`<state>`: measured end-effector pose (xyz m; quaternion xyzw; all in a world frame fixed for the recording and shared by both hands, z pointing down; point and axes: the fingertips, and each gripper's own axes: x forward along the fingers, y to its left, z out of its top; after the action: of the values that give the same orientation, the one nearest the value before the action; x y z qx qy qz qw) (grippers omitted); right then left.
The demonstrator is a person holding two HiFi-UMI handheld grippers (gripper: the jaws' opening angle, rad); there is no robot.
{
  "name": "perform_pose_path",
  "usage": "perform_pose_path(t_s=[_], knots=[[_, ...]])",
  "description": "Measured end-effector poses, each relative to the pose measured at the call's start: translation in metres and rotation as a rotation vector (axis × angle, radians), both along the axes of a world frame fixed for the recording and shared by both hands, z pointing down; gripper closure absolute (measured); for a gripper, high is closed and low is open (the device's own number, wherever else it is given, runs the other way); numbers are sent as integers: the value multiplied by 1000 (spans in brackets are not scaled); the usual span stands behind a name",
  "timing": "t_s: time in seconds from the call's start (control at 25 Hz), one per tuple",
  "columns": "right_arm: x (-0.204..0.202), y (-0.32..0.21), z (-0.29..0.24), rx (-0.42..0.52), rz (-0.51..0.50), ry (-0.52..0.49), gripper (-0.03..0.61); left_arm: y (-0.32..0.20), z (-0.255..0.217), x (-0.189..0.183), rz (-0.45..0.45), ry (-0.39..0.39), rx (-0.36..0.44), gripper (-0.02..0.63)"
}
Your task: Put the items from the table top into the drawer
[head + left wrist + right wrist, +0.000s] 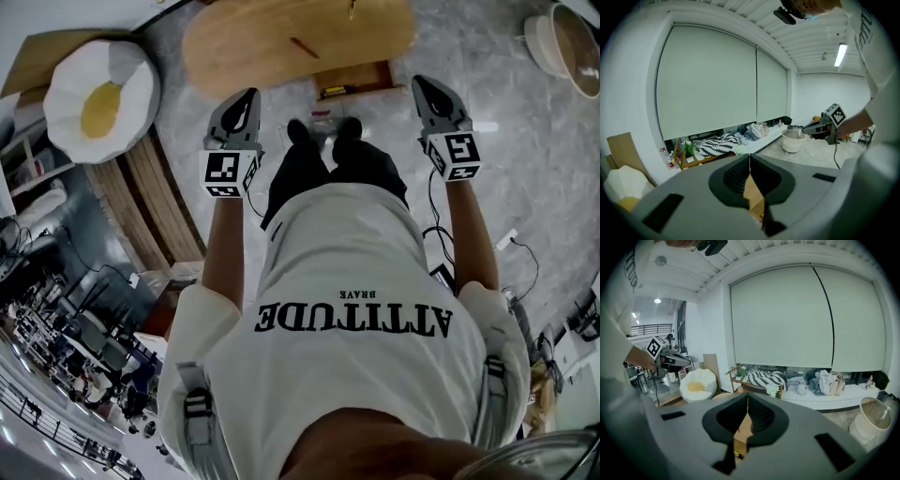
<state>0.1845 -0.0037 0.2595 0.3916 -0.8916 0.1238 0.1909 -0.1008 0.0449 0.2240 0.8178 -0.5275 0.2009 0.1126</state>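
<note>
The drawer (354, 79) stands pulled open at the near edge of the wooden worktop (253, 42), and a small yellow thing (333, 91) lies in it. A thin stick (303, 47) lies on the worktop. The left hand-held gripper (246, 101) and the right hand-held gripper (424, 89) hang over the floor (497, 84), one at each side of the drawer. Both have their jaws together and hold nothing.

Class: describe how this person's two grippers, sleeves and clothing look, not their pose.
Left gripper and right gripper: grey, black ribbed pads, each with a white cube of black square markers. A black cable trails from the right one. White short-sleeved T-shirt, black lettering.
</note>
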Motion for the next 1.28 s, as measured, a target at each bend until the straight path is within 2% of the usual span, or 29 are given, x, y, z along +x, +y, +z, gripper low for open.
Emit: perform_pose_path(t_s=[0.2,0.56,0.84,1.04,1.28], knots=[[-14,-5,10,-20,-2,18,558,-12,10,-17,7,15,-16,592],[-80,-22,39,-77,-4,11,558,-42,59,-65,21,33,-47,592],[-135,-26,92,-180,-28,38,558,-52,114,-99,70,55,-120,592],[-174,-46,138,-185,-54,35,558,-71,156,-112,123,48,-118,592],[-194,-56,183,-219,-68,29,558,-84,191,-115,46,118,-123,592]])
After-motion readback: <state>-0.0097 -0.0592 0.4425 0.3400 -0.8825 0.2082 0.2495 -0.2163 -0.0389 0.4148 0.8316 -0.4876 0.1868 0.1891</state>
